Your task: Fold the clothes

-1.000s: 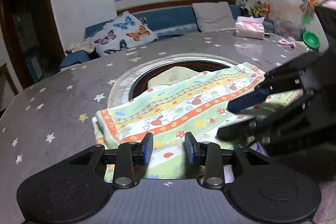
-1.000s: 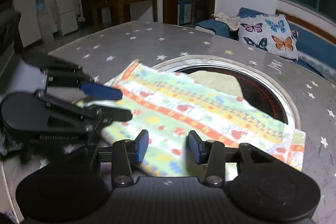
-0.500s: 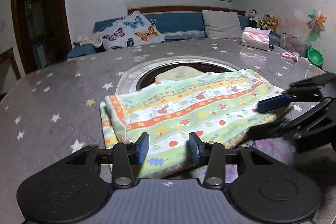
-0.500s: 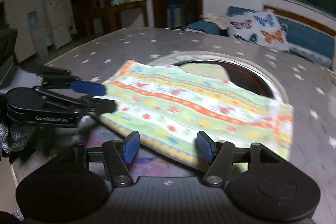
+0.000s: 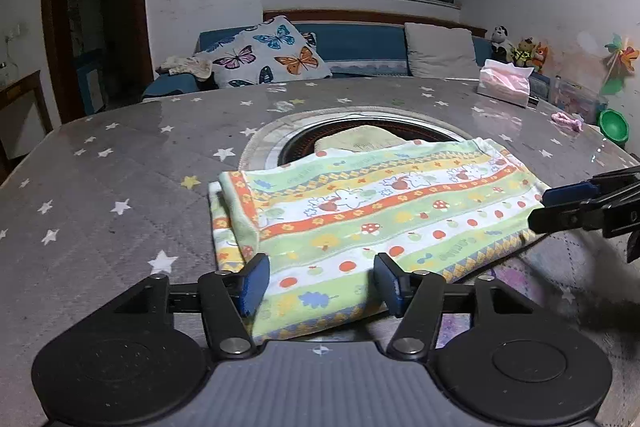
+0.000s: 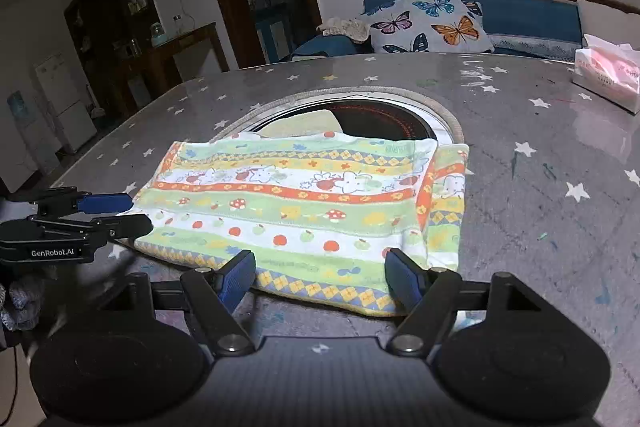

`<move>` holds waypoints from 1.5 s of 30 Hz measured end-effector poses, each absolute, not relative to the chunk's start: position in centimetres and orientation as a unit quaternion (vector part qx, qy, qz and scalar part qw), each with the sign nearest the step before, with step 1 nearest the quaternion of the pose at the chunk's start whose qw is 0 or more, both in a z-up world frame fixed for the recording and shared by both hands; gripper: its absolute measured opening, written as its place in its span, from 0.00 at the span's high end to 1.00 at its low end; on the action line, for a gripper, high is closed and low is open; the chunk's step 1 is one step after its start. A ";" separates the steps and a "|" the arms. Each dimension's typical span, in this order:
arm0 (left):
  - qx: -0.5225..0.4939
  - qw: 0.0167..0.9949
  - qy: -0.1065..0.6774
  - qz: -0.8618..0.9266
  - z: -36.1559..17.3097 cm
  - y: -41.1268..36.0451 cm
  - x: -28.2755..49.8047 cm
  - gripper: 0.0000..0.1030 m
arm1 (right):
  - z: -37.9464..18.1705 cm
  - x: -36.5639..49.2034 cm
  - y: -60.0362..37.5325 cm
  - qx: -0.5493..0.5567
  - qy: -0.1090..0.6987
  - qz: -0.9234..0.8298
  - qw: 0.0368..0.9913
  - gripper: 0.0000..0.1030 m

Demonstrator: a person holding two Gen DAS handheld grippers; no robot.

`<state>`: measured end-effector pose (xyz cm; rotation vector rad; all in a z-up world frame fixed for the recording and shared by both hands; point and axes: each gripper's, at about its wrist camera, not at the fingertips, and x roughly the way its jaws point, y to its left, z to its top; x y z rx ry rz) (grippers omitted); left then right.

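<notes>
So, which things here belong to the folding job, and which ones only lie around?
Belong to the job:
- striped cartoon cloth, folded on the table
- left gripper, open
- right gripper, open

Only lying around:
- tissue pack
- green bowl
- pink scrap
- butterfly pillow on the sofa
- plush toys

Left gripper (image 5: 319, 282), right gripper (image 6: 320, 273): black linkage bodies, blue finger pads (image 5: 252, 281), silver pivot screws, round black discs, white "GenRobot.AI" marking.
</notes>
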<state>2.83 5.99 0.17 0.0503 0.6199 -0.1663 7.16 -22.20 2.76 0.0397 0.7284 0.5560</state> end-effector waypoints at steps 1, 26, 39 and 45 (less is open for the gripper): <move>0.024 0.950 0.303 -0.078 0.3 6.1 2.8 0.32 | 3.0 7.1 -22.1 0.017 0.347 0.269 0.898 0.28; 0.000 0.948 0.318 -0.003 0.7 9.6 6.0 0.00 | 1.7 14.5 -21.2 0.050 0.371 0.246 0.894 0.16; 0.009 0.944 0.330 0.018 0.4 10.3 8.4 0.00 | 1.2 18.9 -20.1 0.036 0.374 0.236 0.896 0.16; 0.014 0.939 0.342 0.023 -0.4 10.7 9.3 0.00 | 2.1 17.7 -20.2 0.028 0.366 0.242 0.898 0.16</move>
